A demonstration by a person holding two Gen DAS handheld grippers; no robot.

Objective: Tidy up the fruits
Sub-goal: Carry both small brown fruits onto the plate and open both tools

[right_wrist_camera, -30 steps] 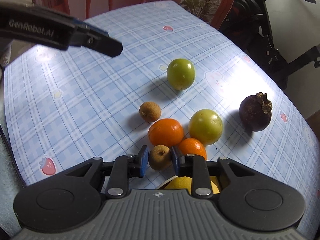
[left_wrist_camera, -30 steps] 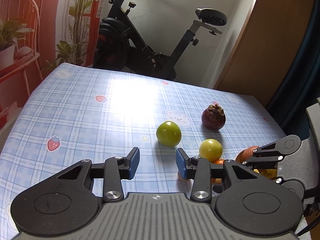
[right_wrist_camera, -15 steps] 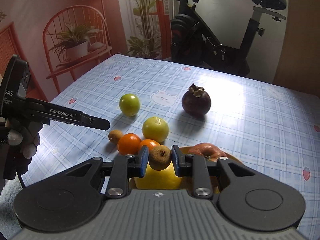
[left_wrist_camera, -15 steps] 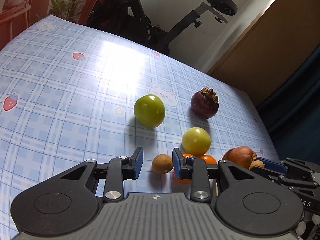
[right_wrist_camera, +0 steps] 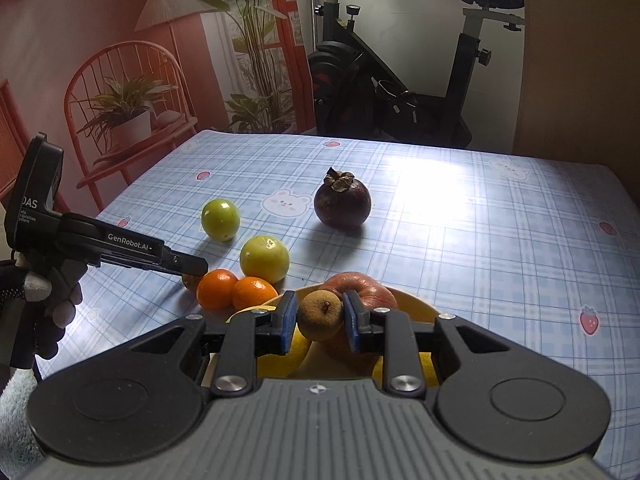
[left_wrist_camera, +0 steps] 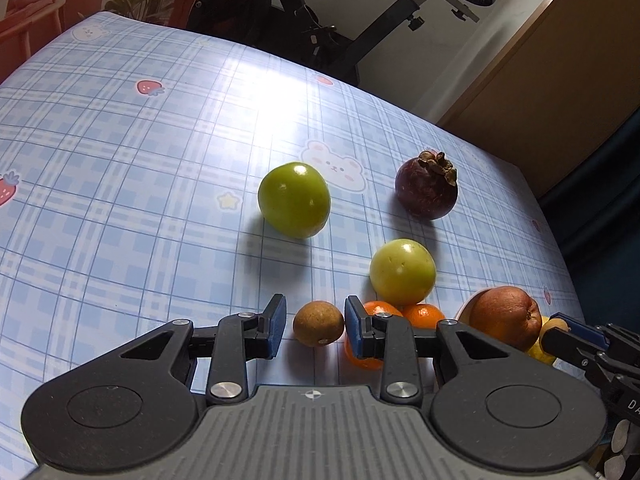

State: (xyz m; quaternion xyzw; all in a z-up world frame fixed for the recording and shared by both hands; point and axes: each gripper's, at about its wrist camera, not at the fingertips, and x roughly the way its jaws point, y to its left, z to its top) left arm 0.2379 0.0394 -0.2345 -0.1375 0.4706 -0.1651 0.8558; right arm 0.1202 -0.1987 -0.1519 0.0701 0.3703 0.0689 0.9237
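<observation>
Right tool, now above fruit-filled bowl

Left claw angled down, pads nearly closed; right claw clamped, tilted down, over the table

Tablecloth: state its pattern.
Tablecloth: light blue plaid with strawberry, bear and star prints; clearest in the left wrist view.

Two green fruits, two oranges, two small brown fruits, one mangosteen, one apple, maybe more in bowl
</observation>
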